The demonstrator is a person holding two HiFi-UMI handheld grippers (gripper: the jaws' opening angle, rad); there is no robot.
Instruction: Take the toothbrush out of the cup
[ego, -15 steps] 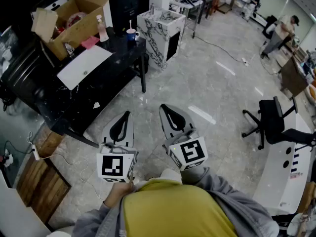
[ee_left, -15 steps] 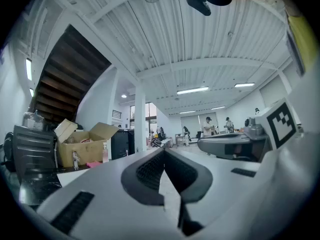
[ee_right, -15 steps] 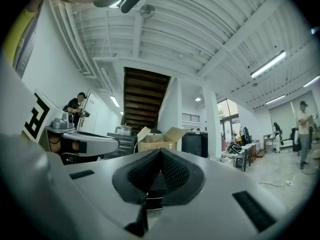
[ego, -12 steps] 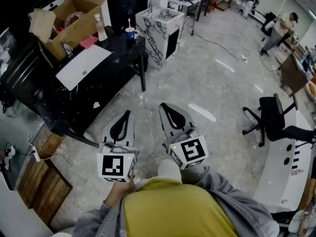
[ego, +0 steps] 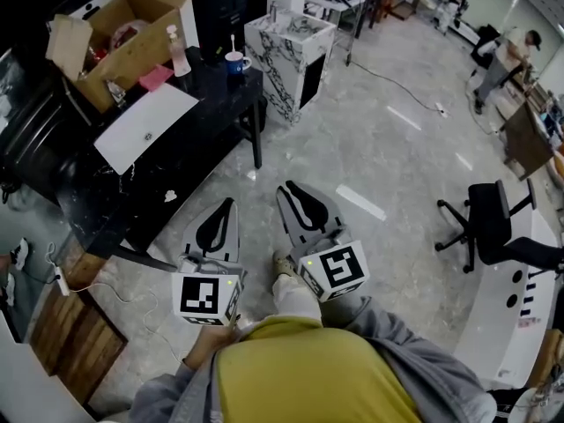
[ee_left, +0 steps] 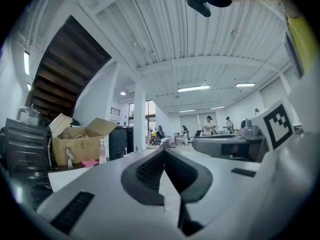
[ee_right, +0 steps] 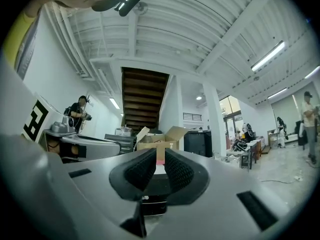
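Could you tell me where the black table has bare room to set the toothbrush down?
Bare tabletop lies between the white sheet and the cup, and along the near edge beside the sheet. The box and bottle crowd the far side.

Ahead of both jaws, leftward, stands the tabletop (ego: 211,104). At its far end sits the cup (ego: 235,63), the toothbrush (ego: 233,44) in it; the box (ego: 141,47) lies farther left. A chair (ego: 487,218) stands well right.

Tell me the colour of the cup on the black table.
The cup is dark blue with a white inside; it shows best in the head view.
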